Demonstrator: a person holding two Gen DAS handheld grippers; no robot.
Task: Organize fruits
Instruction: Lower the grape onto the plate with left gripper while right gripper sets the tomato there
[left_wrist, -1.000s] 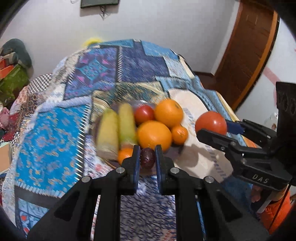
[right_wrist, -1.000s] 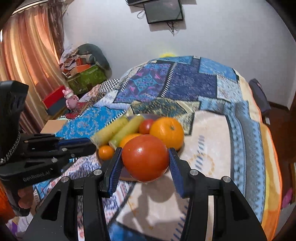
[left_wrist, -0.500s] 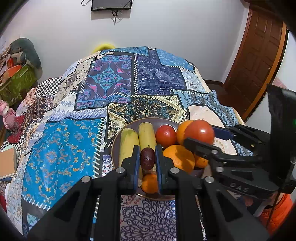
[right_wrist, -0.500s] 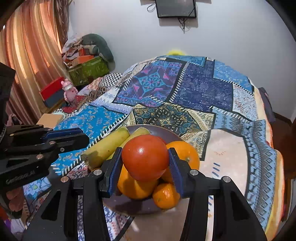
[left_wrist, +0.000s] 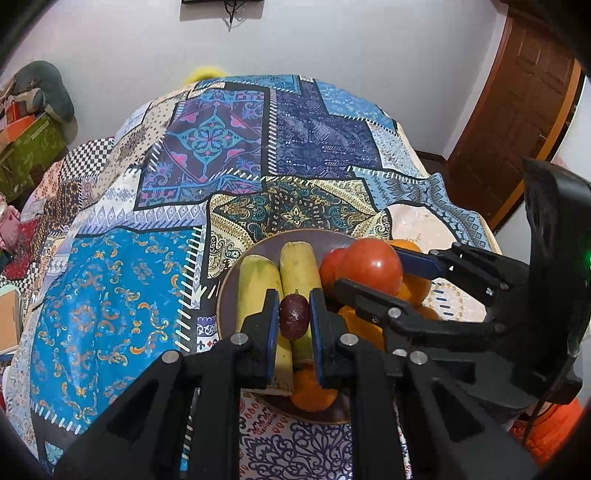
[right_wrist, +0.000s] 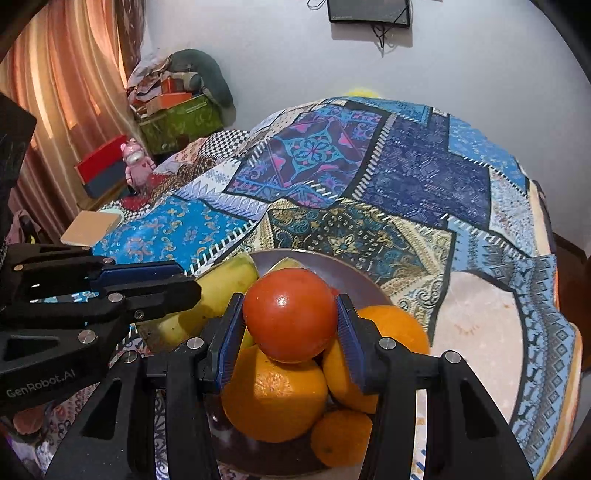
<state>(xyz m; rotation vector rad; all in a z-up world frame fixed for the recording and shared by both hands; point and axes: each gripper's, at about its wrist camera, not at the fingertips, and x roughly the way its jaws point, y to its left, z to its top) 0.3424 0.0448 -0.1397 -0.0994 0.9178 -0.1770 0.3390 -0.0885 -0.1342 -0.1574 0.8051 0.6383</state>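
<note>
Patchwork cloth (left_wrist: 110, 295) | left tongs (left_wrist: 294, 320) pinching dark fruit (left_wrist: 293, 320) | right tongs (right_wrist: 290, 315) pinching tomato (right_wrist: 290, 314) above plate (right_wrist: 354, 277)

Red tomato (right_wrist: 290, 314), dark plum (left_wrist: 293, 320) — above fruit-filled plate (left_wrist: 229, 291)

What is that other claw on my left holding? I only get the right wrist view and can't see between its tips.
Observer: The left claw grips a small dark purple fruit.
Operator: Where is it hovering?
Observer: Over two bananas lying side by side on the plate.
Operator: What's off to my right, past the tomato?
Observer: A brown wooden door, beyond the patchwork cloth.
</note>
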